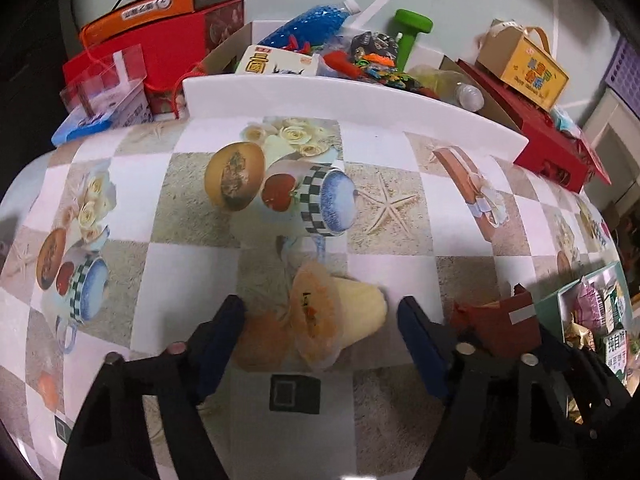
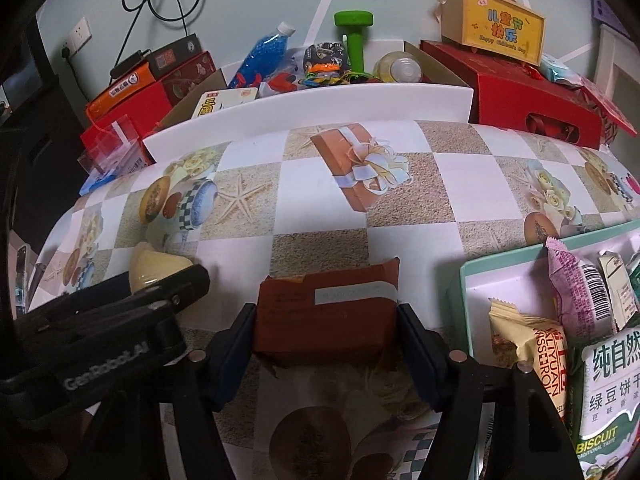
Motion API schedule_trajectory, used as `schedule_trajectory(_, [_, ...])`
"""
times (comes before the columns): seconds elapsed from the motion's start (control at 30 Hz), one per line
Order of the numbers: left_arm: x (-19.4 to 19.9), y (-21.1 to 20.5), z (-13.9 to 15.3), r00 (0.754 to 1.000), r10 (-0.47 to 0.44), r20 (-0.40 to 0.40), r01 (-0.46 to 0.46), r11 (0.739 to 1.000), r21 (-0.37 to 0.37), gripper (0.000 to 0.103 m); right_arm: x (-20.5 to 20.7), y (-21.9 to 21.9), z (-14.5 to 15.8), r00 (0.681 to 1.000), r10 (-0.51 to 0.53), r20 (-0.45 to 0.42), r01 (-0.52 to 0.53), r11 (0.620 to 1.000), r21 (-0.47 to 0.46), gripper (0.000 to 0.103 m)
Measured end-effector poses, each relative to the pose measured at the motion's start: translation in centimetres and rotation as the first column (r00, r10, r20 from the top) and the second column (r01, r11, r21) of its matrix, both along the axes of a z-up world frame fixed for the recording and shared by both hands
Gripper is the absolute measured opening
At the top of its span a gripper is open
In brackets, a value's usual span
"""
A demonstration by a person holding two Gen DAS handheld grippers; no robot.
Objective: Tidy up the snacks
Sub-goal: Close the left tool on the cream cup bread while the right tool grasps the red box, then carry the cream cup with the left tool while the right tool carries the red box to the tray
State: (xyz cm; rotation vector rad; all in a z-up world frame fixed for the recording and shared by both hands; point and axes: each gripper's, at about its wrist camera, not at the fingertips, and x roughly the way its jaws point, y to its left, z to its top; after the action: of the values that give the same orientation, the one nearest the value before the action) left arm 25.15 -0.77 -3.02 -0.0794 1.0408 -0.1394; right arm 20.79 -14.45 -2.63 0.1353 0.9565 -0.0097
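Fingers (image 2: 420,354) of the right gripper (image 2: 326,354) squeeze a brown snack pack (image 2: 326,316) on the desk (image 2: 320,208); left gripper (image 1: 320,344) sits open around a yellow snack (image 1: 340,312). Beside them, the tray (image 2: 456,280) holds biscuit packs (image 2: 604,392) (lots).

Left tongs (image 1: 320,340) agape, right tongs (image 2: 326,328) clamped

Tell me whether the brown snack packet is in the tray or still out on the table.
Out. The brown snack packet lies on the patterned tablecloth, between the right claw's fingers, left of the tray holding the other snacks.
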Motion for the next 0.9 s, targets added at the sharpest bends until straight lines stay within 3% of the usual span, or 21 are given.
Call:
schedule_trajectory(0.03, [0.0,-0.1,0.0,1.0,-0.003,0.003,0.003,1.0,0.002,0.068,0.0,0.0,0.0,1.0,0.0,0.0,0.0,1.0,0.0,0.071])
schedule_trajectory(0.1, [-0.1,-0.2,0.1,1.0,-0.009,0.011,0.009,1.0,-0.002,0.05,0.0,0.0,0.0,1.0,0.0,0.0,0.0,1.0,0.0,0.071])
schedule_trajectory(0.5, [-1.3,1.7,0.3,0.999,0.043,0.02,-0.042,0.996,-0.073,0.049,-0.4,-0.1,0.4,1.0,0.022,0.004,-0.022,1.0,0.021,0.067])
schedule_trajectory(0.9, [-4.3,2.6,3.2,0.995,0.084,0.047,-0.078,0.99,-0.114,0.049,-3.1,-0.7,4.5,0.998,0.017,0.056,-0.018,1.0,0.024,0.067])
